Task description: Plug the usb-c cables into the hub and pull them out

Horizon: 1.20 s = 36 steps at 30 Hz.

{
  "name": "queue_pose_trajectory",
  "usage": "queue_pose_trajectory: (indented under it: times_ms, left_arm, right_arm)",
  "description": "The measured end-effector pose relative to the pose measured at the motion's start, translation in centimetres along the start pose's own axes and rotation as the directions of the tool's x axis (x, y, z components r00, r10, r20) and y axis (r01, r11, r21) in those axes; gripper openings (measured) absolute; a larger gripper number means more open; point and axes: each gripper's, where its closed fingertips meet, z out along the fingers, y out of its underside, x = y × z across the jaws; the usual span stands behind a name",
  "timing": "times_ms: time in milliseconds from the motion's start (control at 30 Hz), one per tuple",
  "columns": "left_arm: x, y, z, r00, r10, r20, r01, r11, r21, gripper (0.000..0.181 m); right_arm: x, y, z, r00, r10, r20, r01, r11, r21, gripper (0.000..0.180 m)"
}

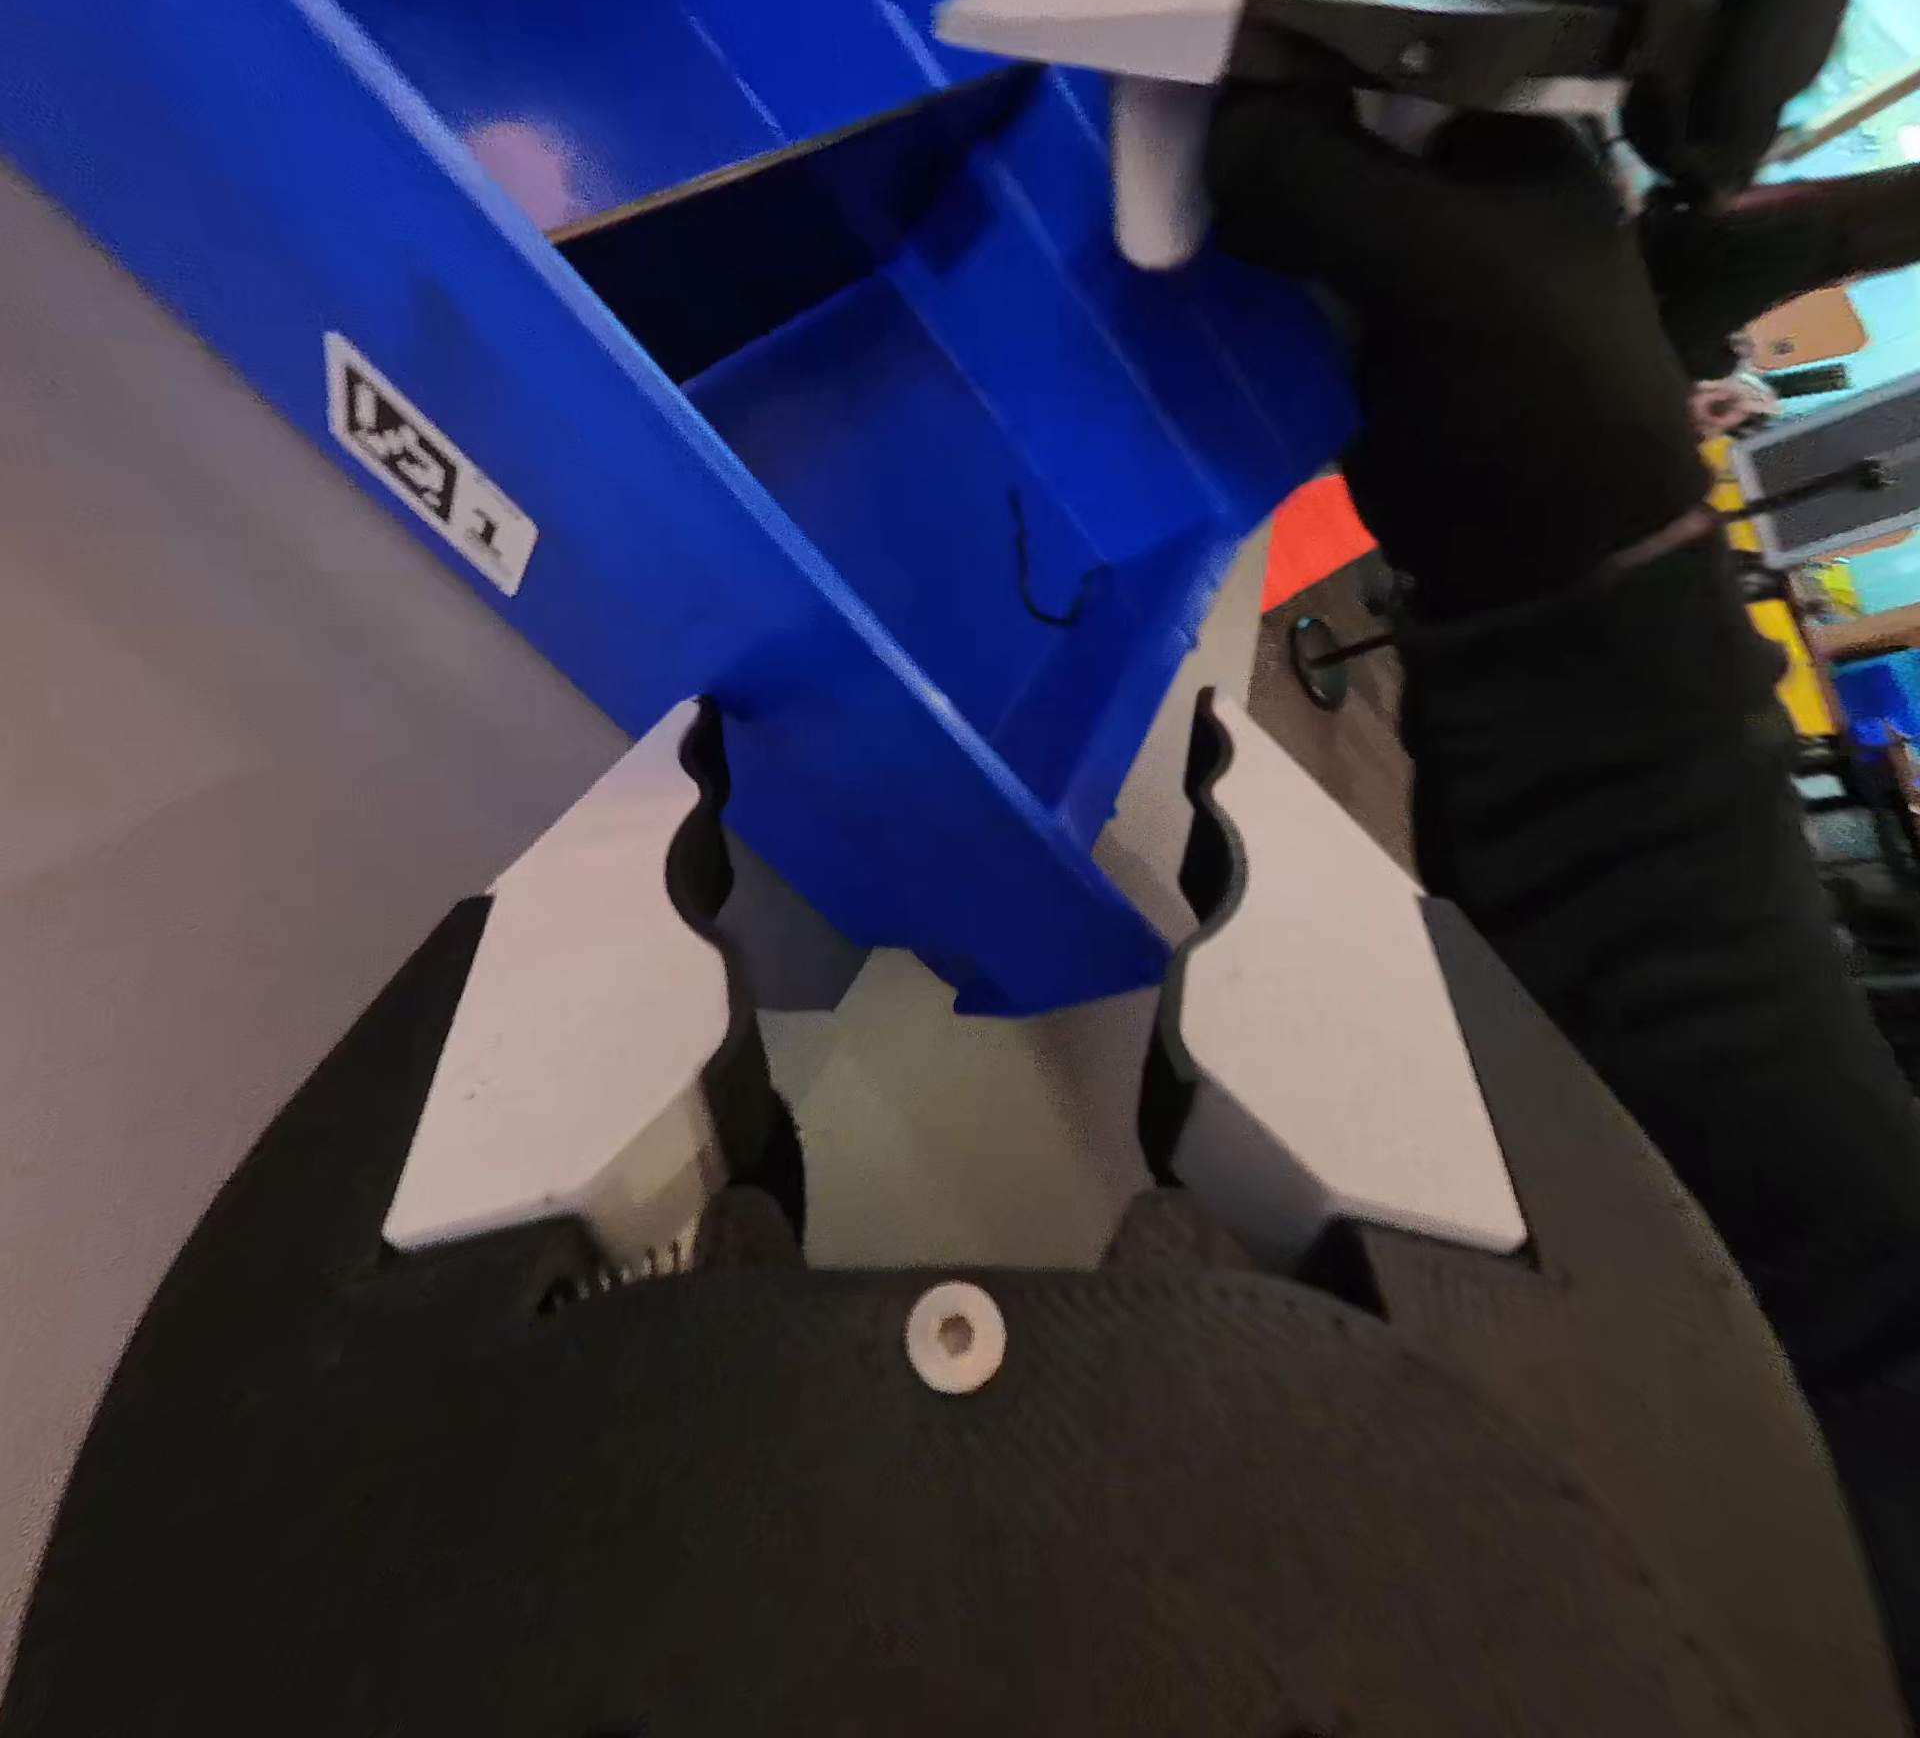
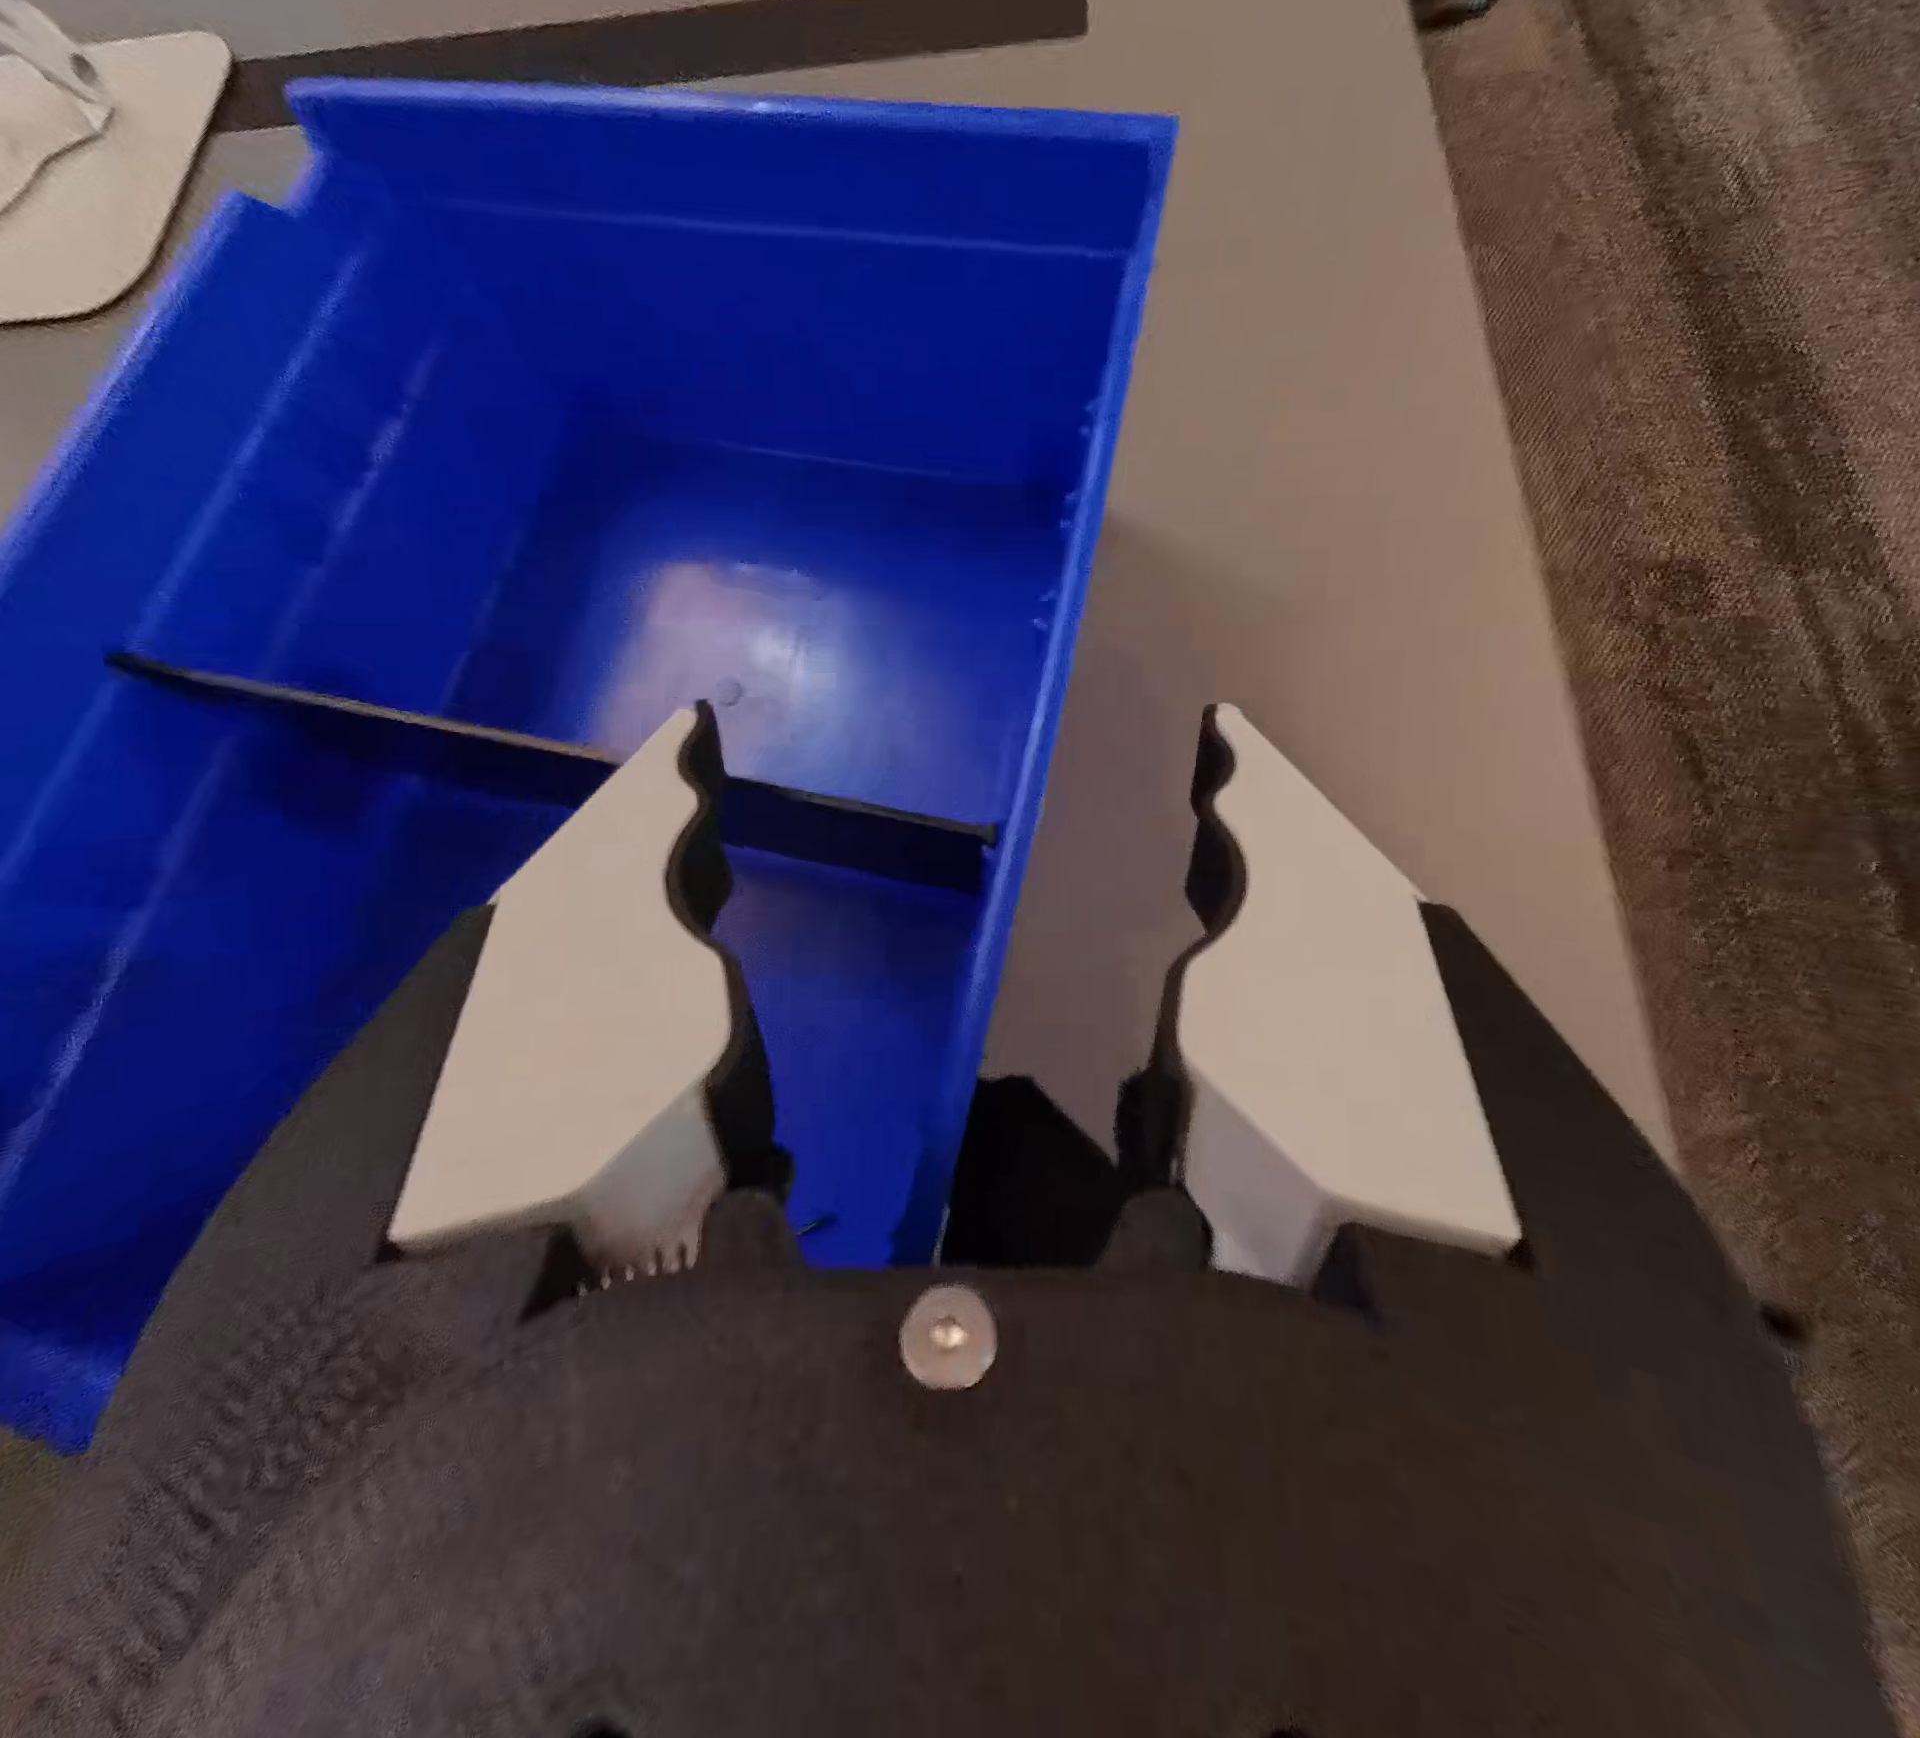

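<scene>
No cables and no hub show in either view; where they lie cannot be told from here. What fills both views instead is a blue bin (image 2: pixel 665 400) on a grey table (image 2: pixel 1299 358), its inside split by a thin dark divider (image 2: pixel 343 717) and both compartments bare apart from a small dark wire scrap (image 1: pixel 1044 576) lying on the floor of the nearer one. The right gripper (image 2: pixel 954 722) hangs above the bin's near corner, its pale fingers spread wide and holding nothing. The left gripper (image 1: pixel 951 712) points at the bin's end from the other side, tilted, likewise spread and empty, with the bin's corner lying between its fingers but no visible squeeze on it. A white sticker (image 1: pixel 431 462) sits on the bin's outer wall. In the left wrist view the right gripper appears farther off, held by a person in dark clothing (image 1: pixel 1558 545). A pale pad (image 2: pixel 114 171) rests near the table's far-left corner, beside a dark strip (image 2: pixel 665 31). Judged from this, the plugging step has not started or is already over; the next move calls for finding the cables and the hub before any grasp.
</scene>
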Motion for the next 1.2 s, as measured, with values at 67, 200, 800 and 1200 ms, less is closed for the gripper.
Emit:
queue_pose_trajectory:
  times_ms: [67,200,800,1200]
  left_arm:
    - [1.2,-0.3,0.5,0.996,-0.004,-0.092,0.006,1.0,0.02,0.098]
    - [3.5,0.4,-1.5,0.954,-0.057,-0.294,0.07,0.997,0.033,0.115]
    - [-21.6,24.7,-66.3,0.433,-0.434,0.79,0.164,0.9,0.405,0.091]
    - [-25.5,28.4,-65.2,0.487,-0.484,0.727,0.255,0.875,0.411,0.008]
  right_arm:
    - [1.4,-0.8,0.8,0.997,-0.075,-0.014,0.075,0.997,0.004,0.078]
    - [2.8,-2.0,1.7,0.971,-0.227,-0.081,0.227,0.974,-0.01,0.066]
    - [3.8,0.6,-0.5,0.858,-0.429,-0.282,0.402,0.903,-0.151,0.074]
    - [4.0,1.2,0.5,0.888,-0.42,-0.186,0.394,0.904,-0.165,0.058]
